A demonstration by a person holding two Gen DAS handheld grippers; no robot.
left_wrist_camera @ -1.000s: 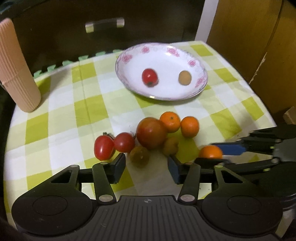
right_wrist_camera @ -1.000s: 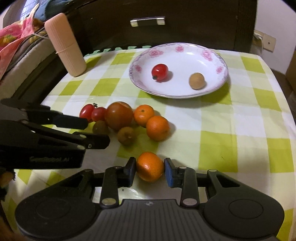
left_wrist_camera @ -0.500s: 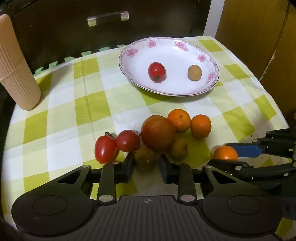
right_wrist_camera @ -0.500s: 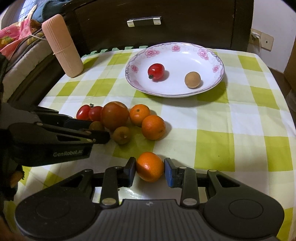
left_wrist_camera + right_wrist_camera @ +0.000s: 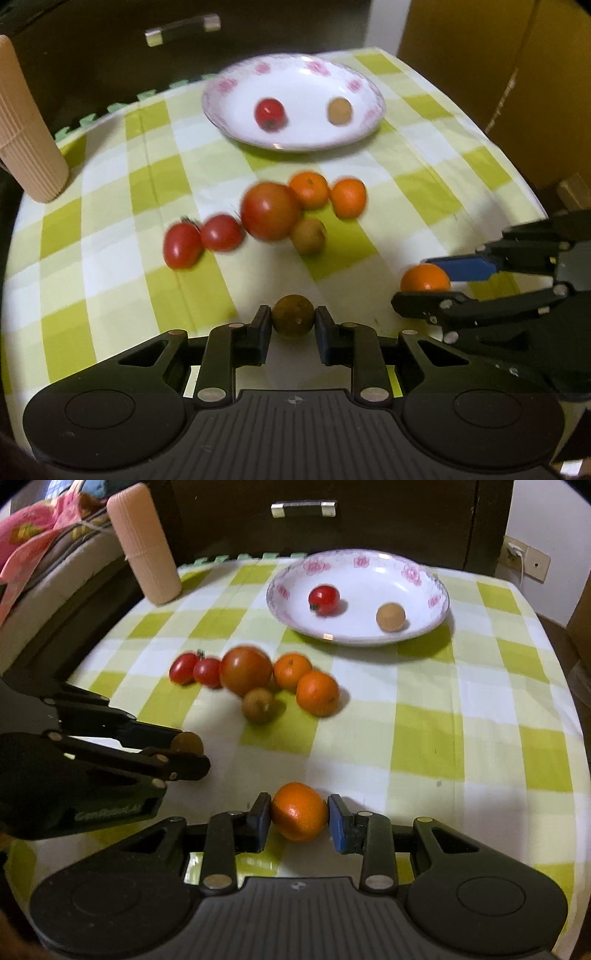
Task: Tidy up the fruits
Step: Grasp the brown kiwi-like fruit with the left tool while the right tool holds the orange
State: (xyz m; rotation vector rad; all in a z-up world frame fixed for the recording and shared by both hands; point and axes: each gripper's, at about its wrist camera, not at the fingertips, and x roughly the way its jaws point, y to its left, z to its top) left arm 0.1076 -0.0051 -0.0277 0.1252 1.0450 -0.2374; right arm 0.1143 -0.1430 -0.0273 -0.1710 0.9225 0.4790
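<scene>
Fruits lie in two groups on the table: a small red cherry tomato (image 5: 324, 599) and a round tan longan-like fruit (image 5: 390, 617) sit apart inside the white, pink-flowered ceramic plate (image 5: 424, 590), while a loose cluster waits nearer the middle of the cloth, made up of two red tomatoes, a large reddish-brown tomato (image 5: 246, 670), two small orange mandarins and a brown round fruit (image 5: 258, 705).

The left claw (image 5: 293, 325) is closed on a small brownish-green round fruit (image 5: 293, 314); the right claw (image 5: 299, 814) grips a bright orange mandarin (image 5: 299, 810). Both appear lifted or just off the cloth, well short of the plate.

To do this well, I would carry each fruit over the cluster without brushing it, lower it inside the plate's rim into a bare spot, and let go only when it rests, since round fruit rolls.

The table wears a green-and-white checked cloth (image 5: 480, 709). A ribbed peach-coloured cylinder (image 5: 146, 542) stands at its far left corner, before a dark wooden drawer front with a metal handle (image 5: 303, 508).
</scene>
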